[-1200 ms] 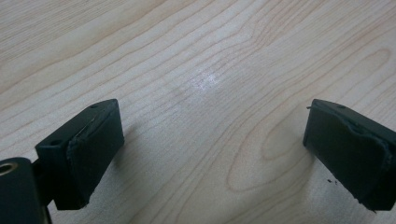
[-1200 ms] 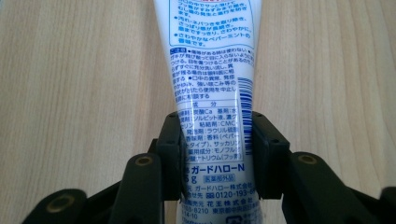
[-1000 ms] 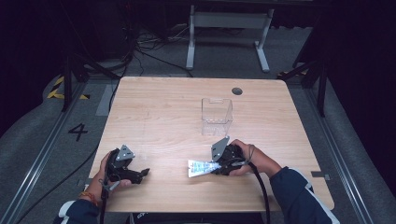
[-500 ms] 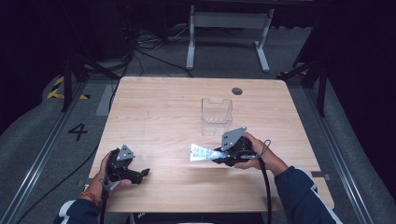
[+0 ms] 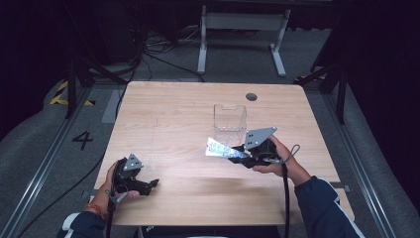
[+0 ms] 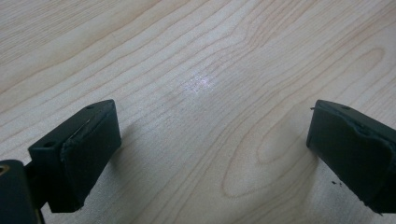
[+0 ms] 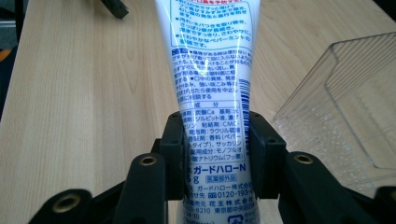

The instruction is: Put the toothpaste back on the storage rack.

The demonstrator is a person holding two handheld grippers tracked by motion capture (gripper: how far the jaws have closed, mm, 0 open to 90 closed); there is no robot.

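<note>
Toothpaste tube (image 7: 212,88), one, clamped by right gripper (image 5: 236,154), one clear bin (image 5: 230,118), left gripper (image 5: 151,184) fingers spread empty.

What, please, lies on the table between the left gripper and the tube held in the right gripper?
Nothing: in the high view, only bare wooden table separates the left gripper from the toothpaste tube clamped by the right gripper.
</note>
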